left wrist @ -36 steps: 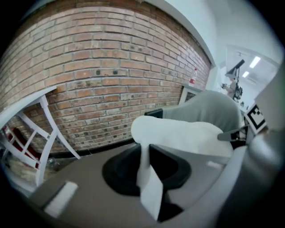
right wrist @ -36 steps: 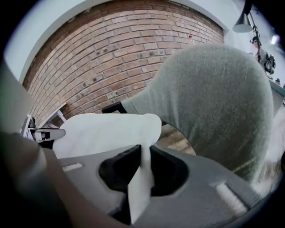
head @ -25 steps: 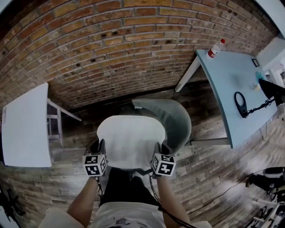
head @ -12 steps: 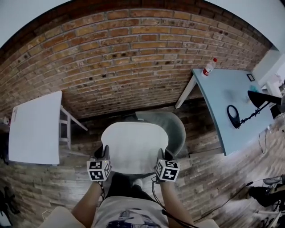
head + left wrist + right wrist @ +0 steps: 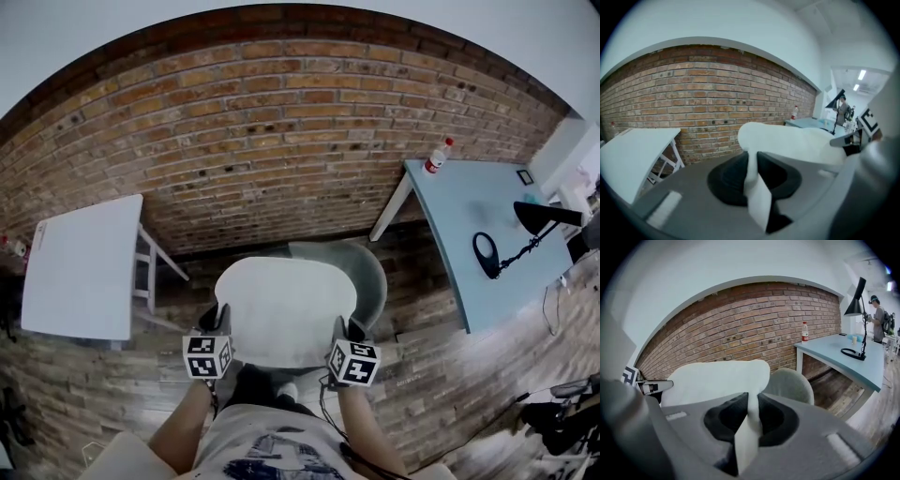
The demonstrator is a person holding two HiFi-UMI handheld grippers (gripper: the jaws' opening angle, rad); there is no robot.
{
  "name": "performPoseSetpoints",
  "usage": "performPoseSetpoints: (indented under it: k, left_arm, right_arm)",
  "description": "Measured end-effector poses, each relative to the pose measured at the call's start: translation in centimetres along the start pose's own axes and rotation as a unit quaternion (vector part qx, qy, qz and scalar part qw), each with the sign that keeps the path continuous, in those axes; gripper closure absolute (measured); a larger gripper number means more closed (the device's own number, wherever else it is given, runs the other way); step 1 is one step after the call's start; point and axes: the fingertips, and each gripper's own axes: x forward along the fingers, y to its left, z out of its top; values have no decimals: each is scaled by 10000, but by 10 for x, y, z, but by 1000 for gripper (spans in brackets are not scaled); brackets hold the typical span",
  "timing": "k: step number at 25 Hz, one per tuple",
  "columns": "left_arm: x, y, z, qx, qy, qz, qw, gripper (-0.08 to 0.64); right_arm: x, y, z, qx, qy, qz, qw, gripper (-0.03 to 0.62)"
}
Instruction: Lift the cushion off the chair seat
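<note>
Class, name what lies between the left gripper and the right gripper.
The white cushion, seen in the head view: it spans the whole gap, with the left gripper clamped on one edge and the right gripper on the other.

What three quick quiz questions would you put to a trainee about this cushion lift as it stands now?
1. True or false: only the left gripper grips the white cushion.
2. Multiple choice: what stands at the far corner of the light blue table? A, a red-capped bottle; B, a mug; C, a laptop.
3. Short answer: in the head view, which piece of furniture shows just beyond the cushion?

Key
1. False: the right gripper is shut on its near edge too.
2. A.
3. The grey chair.
</note>
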Motion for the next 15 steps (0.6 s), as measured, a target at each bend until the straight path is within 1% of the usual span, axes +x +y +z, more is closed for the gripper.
performPoseSetpoints:
  k: [4,9,15]
  left_arm:
    - [-11,-5,1,0,-50,13,10000,505]
    - [-11,-10,7,17,-121,-31,9999,505]
    - [-9,-14,10,-1,-138,-27,9999,505]
  right_arm:
    - [-10,1,1,-43,-41,17,10000,534]
    - [-13,-2,7,-137,-88,-54,9999,541]
    - [-13,-7,11,-135,-99,-41,9999,543]
